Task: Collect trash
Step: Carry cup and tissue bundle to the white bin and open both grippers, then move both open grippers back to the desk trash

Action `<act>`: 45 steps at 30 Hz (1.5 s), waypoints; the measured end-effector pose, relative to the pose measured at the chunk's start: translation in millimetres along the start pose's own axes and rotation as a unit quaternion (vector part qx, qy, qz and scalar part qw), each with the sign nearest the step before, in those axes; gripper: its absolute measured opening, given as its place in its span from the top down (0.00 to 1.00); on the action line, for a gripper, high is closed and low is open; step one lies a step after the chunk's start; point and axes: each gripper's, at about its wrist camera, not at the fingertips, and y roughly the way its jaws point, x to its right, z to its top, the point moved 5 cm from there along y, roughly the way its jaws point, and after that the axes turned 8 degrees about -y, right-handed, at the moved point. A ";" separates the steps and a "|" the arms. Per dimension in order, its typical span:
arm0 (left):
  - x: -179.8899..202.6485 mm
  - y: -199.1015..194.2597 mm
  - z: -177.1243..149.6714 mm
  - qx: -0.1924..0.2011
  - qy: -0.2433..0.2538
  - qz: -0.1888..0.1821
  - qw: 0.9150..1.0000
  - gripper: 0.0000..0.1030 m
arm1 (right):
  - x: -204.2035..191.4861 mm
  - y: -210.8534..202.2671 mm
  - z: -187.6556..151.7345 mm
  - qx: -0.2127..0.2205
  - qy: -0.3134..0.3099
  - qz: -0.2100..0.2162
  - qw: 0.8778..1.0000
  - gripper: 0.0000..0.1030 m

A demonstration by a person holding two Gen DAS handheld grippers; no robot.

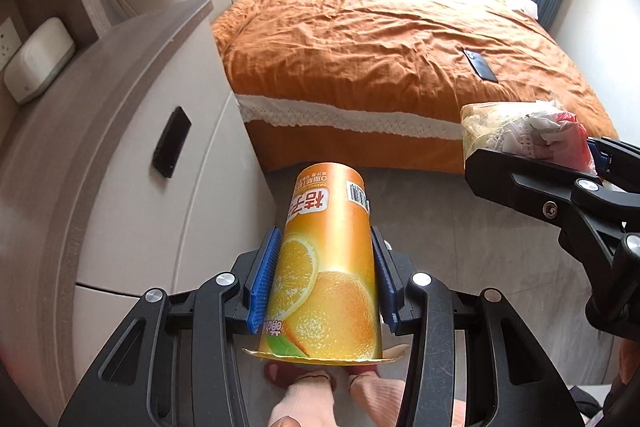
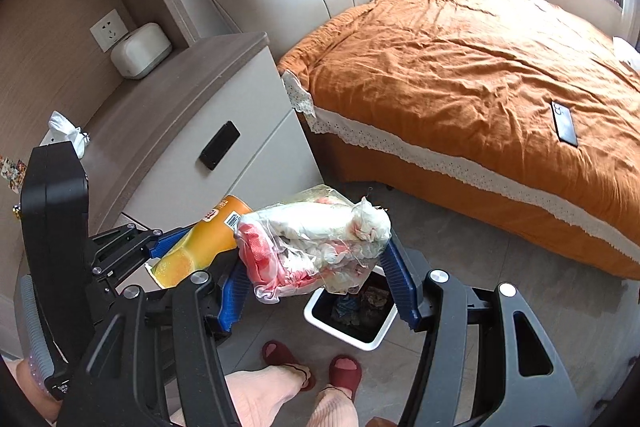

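My left gripper [image 1: 324, 275] is shut on an orange juice cup [image 1: 326, 267], held upside down above the floor; the cup also shows in the right wrist view [image 2: 200, 247]. My right gripper [image 2: 316, 267] is shut on a clear plastic bag of crumpled wrappers [image 2: 316, 243], held above a white trash bin [image 2: 352, 311] that holds some trash. The bag also shows at the right of the left wrist view [image 1: 524, 131]. A crumpled white tissue [image 2: 66, 133] lies on the nightstand top.
A nightstand [image 2: 192, 115] with a dark drawer handle stands left, with a white box [image 2: 140, 51] on it. An orange-covered bed [image 1: 380, 39] with a black phone [image 1: 480, 65] lies ahead. My slippered feet [image 2: 312, 367] stand by the bin.
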 end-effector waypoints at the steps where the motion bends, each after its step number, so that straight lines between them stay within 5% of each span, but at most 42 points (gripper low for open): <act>1: 1.5 5.4 -1.9 -0.004 0.002 0.000 1.000 0.58 | 4.0 5.8 -4.6 -0.009 0.008 0.002 1.000 0.41; 21: 1.0 210.1 -94.9 -0.116 0.013 -0.058 0.992 0.57 | 44.1 203.2 -107.8 -0.146 0.061 0.000 0.987 0.41; 22: 1.4 224.0 -102.7 -0.126 0.017 -0.058 0.990 0.52 | 46.3 212.8 -113.2 -0.153 0.062 0.000 0.986 0.41; 23: 1.5 231.9 -107.7 -0.128 0.021 -0.058 0.990 0.35 | 48.2 221.8 -118.9 -0.159 0.062 0.002 0.985 0.39; 25: -0.4 244.5 -115.1 -0.125 0.016 -0.059 0.990 0.04 | 52.0 237.8 -130.5 -0.171 0.058 -0.009 0.983 0.11; 27: -3.2 255.8 -122.2 -0.134 0.004 -0.063 0.989 0.05 | 55.6 248.8 -139.0 -0.180 0.056 -0.010 0.982 0.05; 36: -10.5 248.9 -124.8 -0.145 -0.020 -0.066 0.987 0.05 | 48.1 239.4 -139.5 -0.180 0.049 -0.016 0.982 0.05; 45: -11.9 176.5 -86.1 -0.105 -0.023 -0.062 0.992 0.05 | 30.4 176.5 -98.7 -0.133 0.043 -0.017 0.990 0.05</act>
